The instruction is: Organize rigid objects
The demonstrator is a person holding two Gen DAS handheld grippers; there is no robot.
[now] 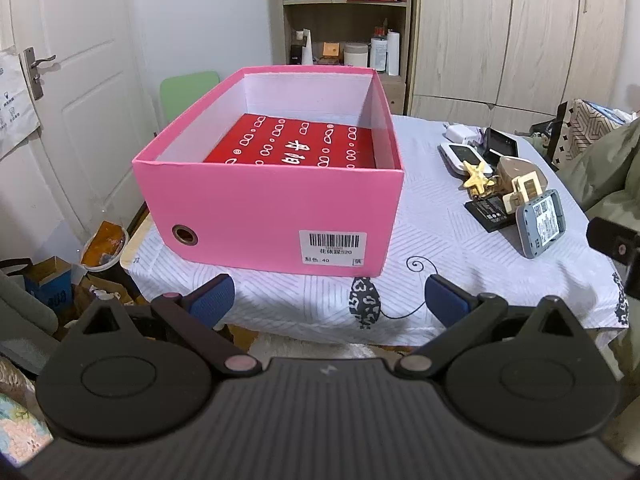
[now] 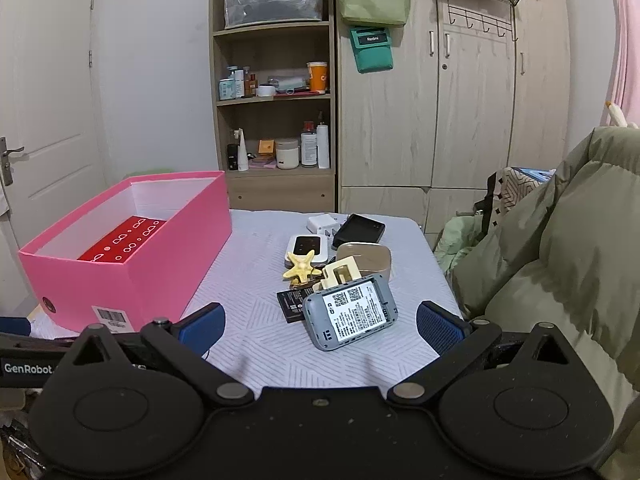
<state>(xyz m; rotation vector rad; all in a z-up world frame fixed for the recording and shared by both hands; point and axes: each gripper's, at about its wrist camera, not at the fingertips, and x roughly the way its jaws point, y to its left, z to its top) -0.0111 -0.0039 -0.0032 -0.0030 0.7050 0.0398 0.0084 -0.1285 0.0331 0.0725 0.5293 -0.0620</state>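
I see an open pink box (image 1: 264, 208) standing on the bench, barcode label on its near wall, with a red box (image 1: 296, 144) printed in white lying flat on its floor. To its right a cluster of small items sits on the cloth. Nearest me is a grey pocket router (image 2: 350, 312), tilted up with its labelled back showing, leaning on a flat black battery (image 2: 292, 304). Behind them I make out a cream clip (image 2: 340, 274), a yellow starfish (image 2: 301, 266), a beige case (image 2: 366, 258), a white router (image 2: 306, 246), a black device (image 2: 358, 228) and a white charger (image 2: 322, 222).
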